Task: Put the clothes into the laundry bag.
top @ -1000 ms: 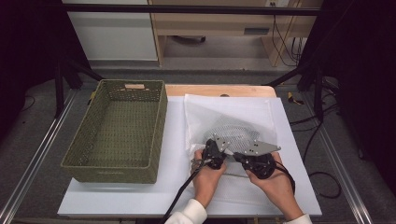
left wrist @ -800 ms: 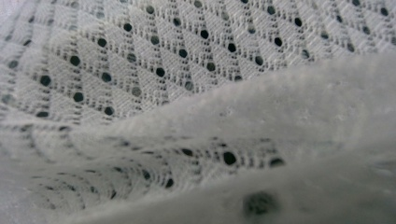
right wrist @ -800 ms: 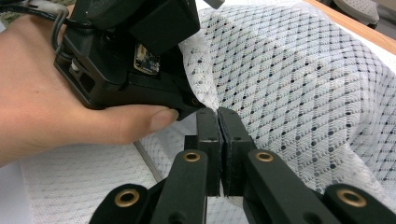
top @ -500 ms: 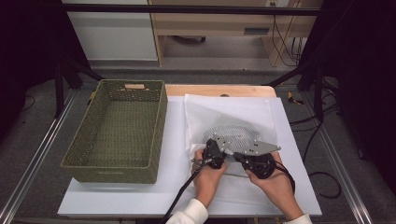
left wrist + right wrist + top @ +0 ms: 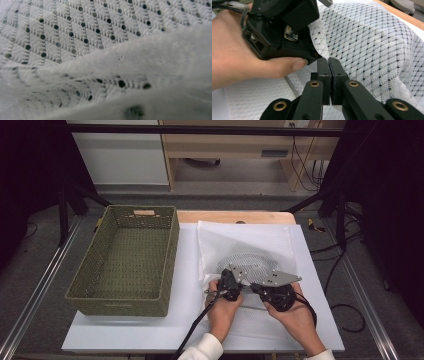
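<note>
High view places both hands low and centre on the white board point(image 5: 150, 330), side by side over a white mesh cloth point(image 5: 260, 245) that lies spread to the right of the green woven basket point(image 5: 125, 260). The left gripper point(image 5: 231, 281) and right gripper point(image 5: 272, 287) sit almost touching at the cloth's near part, grey plates on top hiding their tips.

Right gripper view supplies what is hidden above: the right gripper point(image 5: 329, 62) has its 2 black jaws pressed together, a raised fold of the cloth point(image 5: 374, 45) right at their tips; whether fabric is pinched between them I cannot tell. The left hand point(image 5: 242, 55) and its tool sit just beside.

Left gripper view gives only close, blurred mesh cloth point(image 5: 82, 32); its jaws are closed.
</note>
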A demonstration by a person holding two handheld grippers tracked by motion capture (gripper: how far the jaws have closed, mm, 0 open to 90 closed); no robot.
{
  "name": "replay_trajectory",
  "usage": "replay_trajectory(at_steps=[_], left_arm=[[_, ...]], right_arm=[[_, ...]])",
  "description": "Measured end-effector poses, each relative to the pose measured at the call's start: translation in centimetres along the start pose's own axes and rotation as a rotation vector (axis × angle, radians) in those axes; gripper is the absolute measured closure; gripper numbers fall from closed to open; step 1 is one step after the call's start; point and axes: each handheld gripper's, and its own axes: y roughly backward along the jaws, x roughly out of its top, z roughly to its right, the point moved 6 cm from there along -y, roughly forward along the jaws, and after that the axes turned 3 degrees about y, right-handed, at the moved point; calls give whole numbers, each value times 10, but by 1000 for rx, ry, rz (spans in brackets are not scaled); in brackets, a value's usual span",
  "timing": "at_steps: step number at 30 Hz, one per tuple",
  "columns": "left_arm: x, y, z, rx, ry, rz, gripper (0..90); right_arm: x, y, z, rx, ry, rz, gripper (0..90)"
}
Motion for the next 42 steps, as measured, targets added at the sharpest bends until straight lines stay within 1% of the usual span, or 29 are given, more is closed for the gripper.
replay_trajectory(at_steps=[4, 9, 12, 13, 14, 16, 22, 24, 25, 26, 27, 29, 32, 34, 35, 37, 40, 42], left_arm=[[-1, 15, 9, -18, -33, 7, 900], [2, 33, 19, -45, -38, 43, 900], [2, 42, 24, -65, -54, 44, 900], [2, 44, 26, -74, -54, 46, 900], [1, 48, 28, -82, -64, 44, 900], [2, 54, 32, -98, -69, 50, 900], [2, 73, 38, -128, -97, 65, 900], [1, 80, 39, -125, -121, 71, 900], [0, 84, 39, -115, -151, 78, 900], [0, 88, 39, -112, -175, 85, 900], [-2, 93, 38, -110, -190, 80, 900], [-3, 101, 36, -116, -183, 87, 900], [-5, 111, 28, -116, -186, 84, 900], [-5, 114, 26, -115, -182, 85, 900], [-7, 120, 20, -114, -173, 87, 900], [-8, 126, 16, -112, -163, 92, 900], [-11, 138, 7, -101, -170, 96, 900], [-13, 148, 3, -94, -167, 110, 900]], right_arm=[[-1, 2, 2, 0, -5, 1, 887], [-2, 6, 4, 1, -17, 5, 887], [-1, 7, 4, -1, -19, 10, 887], [0, 8, 4, 0, -19, 12, 887], [0, 8, 5, 0, -19, 13, 887], [-1, 8, 5, 3, -19, 13, 886], [-2, 8, 6, -1, -19, 8, 886], [-2, 8, 6, 1, -18, 11, 885], [-2, 8, 5, 1, -16, 12, 885], [-3, 7, 5, 1, -15, 11, 885], [-3, 7, 4, 3, -8, 10, 885], [-3, 6, 3, 8, 3, 12, 887], [-2, 5, -1, 16, 14, 12, 887], [-1, 4, -4, 19, 17, 12, 887], [-1, 4, -5, 20, 17, 12, 887], [-1, 5, -8, 22, 24, 13, 887], [0, 7, -12, 23, 28, 18, 887], [1, 9, -15, 34, 16, 32, 887]])
